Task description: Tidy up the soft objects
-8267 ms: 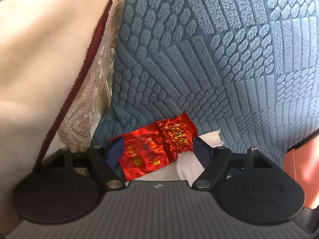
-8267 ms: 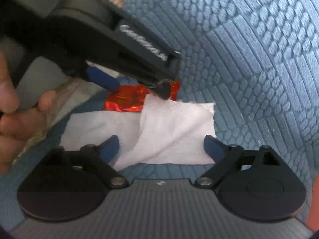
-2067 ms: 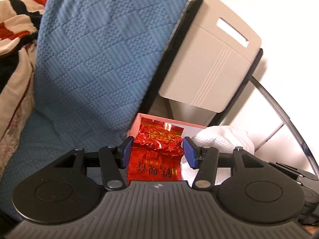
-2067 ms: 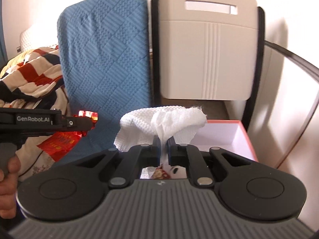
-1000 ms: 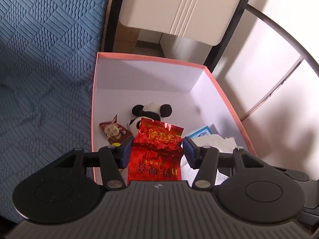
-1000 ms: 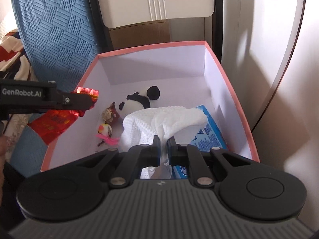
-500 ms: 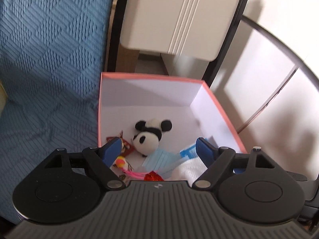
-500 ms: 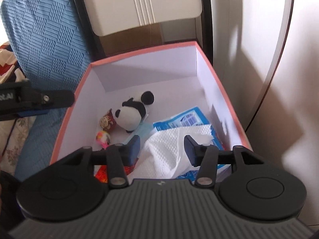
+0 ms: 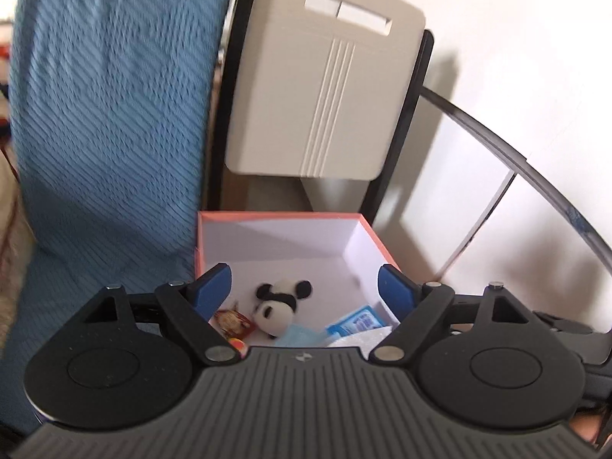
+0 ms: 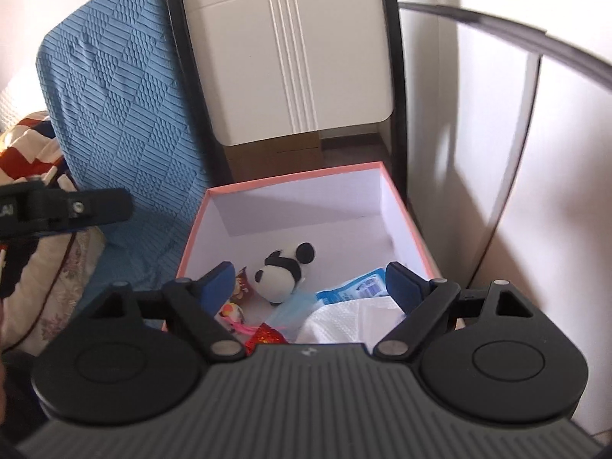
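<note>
On the left, a blue textured cushion (image 10: 122, 126) stands upright against the pink-rimmed box (image 10: 405, 206), with a striped blanket (image 10: 30, 141) beyond it. The left tongs (image 9: 304, 287) hang above the box, jaws spread wide and opening, nothing between them. Inside the box, from left: a small red snack packet (image 9: 233, 319), a toy panda (image 10: 283, 271) lying on the white floor, a red foil packet (image 10: 266, 334) at the near edge, a pale blue mask (image 10: 292, 304), a blue-and-white pouch (image 10: 355, 287) and a white tissue (image 10: 344, 321) near the right wall. The right tongs (image 10: 310, 287) are also released, jaws opening over the tissue without touching it. Behind the box stands a beige panel (image 10: 290, 49).
</note>
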A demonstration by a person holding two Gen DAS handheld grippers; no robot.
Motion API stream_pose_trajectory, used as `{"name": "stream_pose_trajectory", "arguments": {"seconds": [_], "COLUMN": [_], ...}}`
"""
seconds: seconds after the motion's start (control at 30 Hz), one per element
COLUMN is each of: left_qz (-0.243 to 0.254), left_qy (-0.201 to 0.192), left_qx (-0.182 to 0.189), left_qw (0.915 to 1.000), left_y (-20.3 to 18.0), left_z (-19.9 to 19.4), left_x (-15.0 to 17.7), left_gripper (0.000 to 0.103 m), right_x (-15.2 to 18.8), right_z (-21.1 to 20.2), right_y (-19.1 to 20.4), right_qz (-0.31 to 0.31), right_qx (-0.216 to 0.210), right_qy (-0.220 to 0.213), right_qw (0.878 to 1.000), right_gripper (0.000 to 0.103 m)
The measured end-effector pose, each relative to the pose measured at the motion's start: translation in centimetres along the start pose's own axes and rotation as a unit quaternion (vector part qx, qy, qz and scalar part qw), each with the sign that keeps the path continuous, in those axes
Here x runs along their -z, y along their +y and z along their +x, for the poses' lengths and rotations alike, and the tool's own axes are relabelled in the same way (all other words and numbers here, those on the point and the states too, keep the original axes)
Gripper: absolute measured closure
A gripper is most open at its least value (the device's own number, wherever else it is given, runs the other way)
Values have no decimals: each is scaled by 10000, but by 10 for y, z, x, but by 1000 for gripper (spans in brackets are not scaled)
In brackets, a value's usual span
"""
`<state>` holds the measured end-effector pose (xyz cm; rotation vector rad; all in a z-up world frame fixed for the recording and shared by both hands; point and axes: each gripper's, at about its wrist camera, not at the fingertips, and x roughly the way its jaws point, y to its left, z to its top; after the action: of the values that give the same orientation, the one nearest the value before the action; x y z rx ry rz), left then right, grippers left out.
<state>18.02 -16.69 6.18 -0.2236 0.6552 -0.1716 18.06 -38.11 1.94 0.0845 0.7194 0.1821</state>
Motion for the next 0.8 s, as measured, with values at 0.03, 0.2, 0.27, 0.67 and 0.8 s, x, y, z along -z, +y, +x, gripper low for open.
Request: {"name": "stream_pose_trajectory", "arguments": {"seconds": [0.03,0.2,0.27,0.67,0.8], "left_qz": [19,-12,-14,11,110], "left_qy": [-62,-230,-253,-96,-28], "left_qx": [13,83,94,126,190], "left_qw": [10000,9997,9996,9999,9998], "left_y": [-1,4,7,24,24], "left_z": [-6,-31,-38,-55,-57], "left_x": [0,2,5,32,41], "left_gripper": [15,15,15,14,14], "right_x": [1,8,12,42,55], "right_z": [-4,-22,-31,-56,-61], "right_y": [1,5,7,23,24], "right_qz": [8,54,64,183,284], "right_qx": [56,135,150,375,466], "right_qy": [-18,-83,-133,-179,-123], "right_qw": [10000,9999,9998,9990,9984], "right_gripper": [16,16,16,15,16]}}
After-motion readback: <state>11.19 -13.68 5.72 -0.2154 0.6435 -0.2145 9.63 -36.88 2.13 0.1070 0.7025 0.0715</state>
